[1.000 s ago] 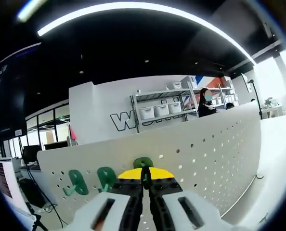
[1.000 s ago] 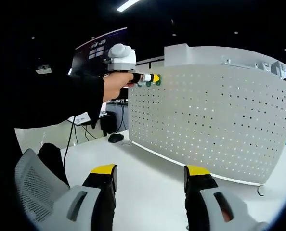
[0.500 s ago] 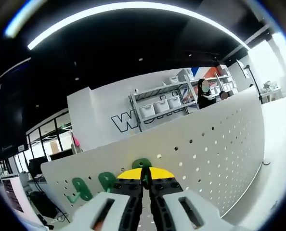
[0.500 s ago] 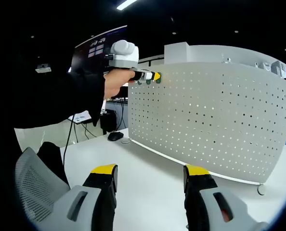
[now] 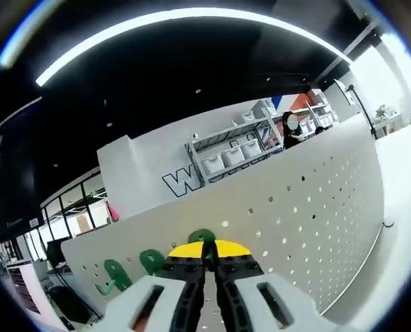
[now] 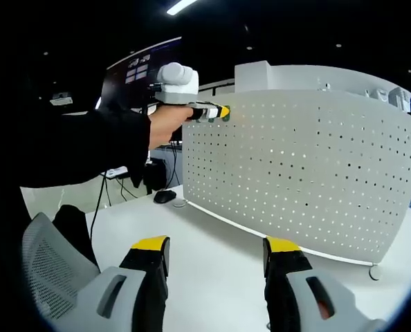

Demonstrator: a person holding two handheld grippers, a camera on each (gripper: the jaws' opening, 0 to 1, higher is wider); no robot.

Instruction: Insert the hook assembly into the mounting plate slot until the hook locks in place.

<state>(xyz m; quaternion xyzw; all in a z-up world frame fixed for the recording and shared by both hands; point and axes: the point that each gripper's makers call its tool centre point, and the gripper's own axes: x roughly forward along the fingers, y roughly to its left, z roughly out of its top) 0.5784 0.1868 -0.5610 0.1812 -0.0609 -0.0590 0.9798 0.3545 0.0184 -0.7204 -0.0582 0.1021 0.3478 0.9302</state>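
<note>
Change since earlier: left gripper view rolls a little further, so the pegboard's top edge slants more steeply up to the right; that is the camera turning, while the hook sits at the same spot at the jaw tips. In the right gripper view the left gripper has shifted slightly toward the board's top left corner.
Left gripper view, gripper: left gripper [image 5: 207,257] at bottom centre, jaws closed to a thin slit on the green hook [image 5: 203,238], its rounded top showing just above the yellow tips.
Left gripper view, board: white pegboard [image 5: 309,207] crosses the frame as a slanting band; the hook is against its upper row of holes.
Left gripper view, neighbours: two more green hooks [image 5: 151,263] hang in the board at lower left.
Right gripper view, gripper: right gripper [image 6: 216,266] at the bottom, jaws wide apart and holding nothing, above the white table [image 6: 212,242].
Right gripper view, task thing: at upper left, a hand holds the left gripper at the board's top left corner, green just visible at its tip.
Meaning for the task: judged as the seating stage; whether the hook has locked cannot be told.
</note>
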